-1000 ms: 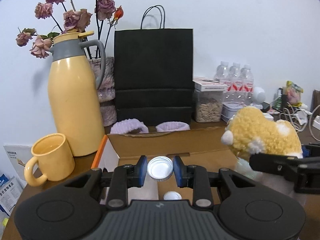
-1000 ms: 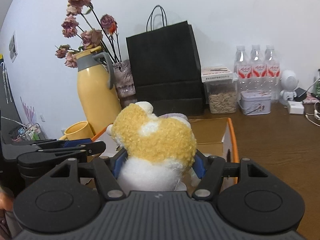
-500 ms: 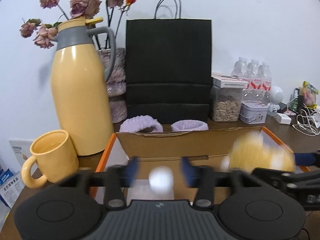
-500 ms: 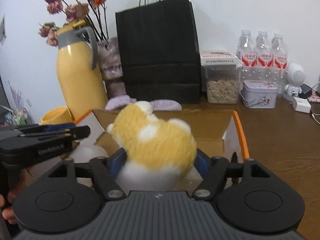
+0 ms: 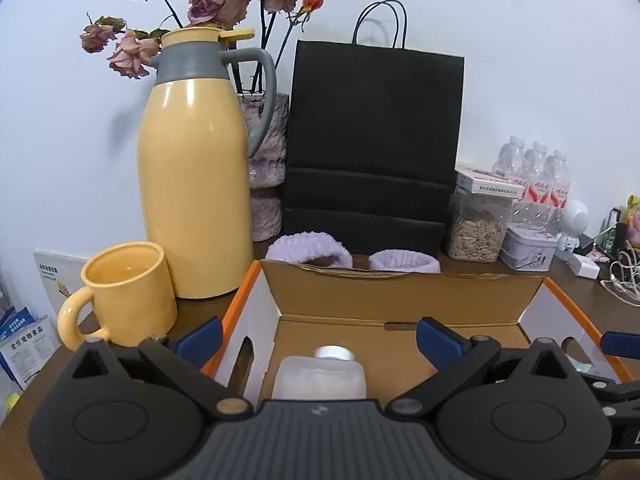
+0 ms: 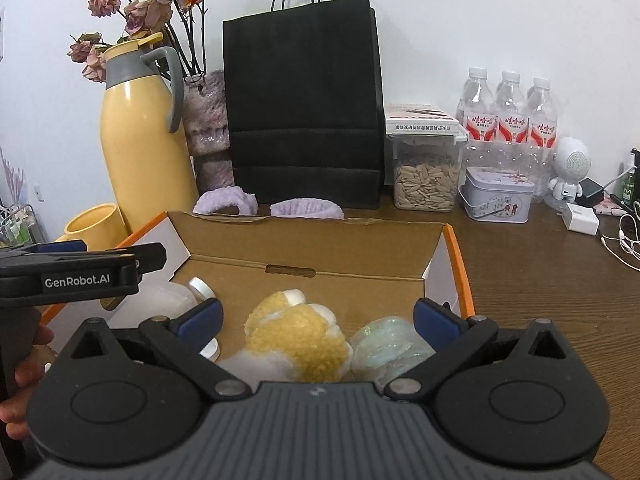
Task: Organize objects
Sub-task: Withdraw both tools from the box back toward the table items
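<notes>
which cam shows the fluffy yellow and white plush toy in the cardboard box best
The right wrist view: the fluffy yellow and white plush toy lies in plain sight on the floor of the open cardboard box, centred between the right gripper's opening jaws, untouched. The left wrist view does not show it at all.

White-capped bottle (image 5: 320, 372) in cardboard box (image 5: 400, 296), left gripper (image 5: 318, 338) opening

Both tongs: black linkage arms, round pivot discs, silver screws, ribbed grey housing, blue pads on the fingertips (image 5: 440, 338). Left tongs (image 6: 80, 264) carry white "GenRobot.AI" lettering on the side.
</notes>
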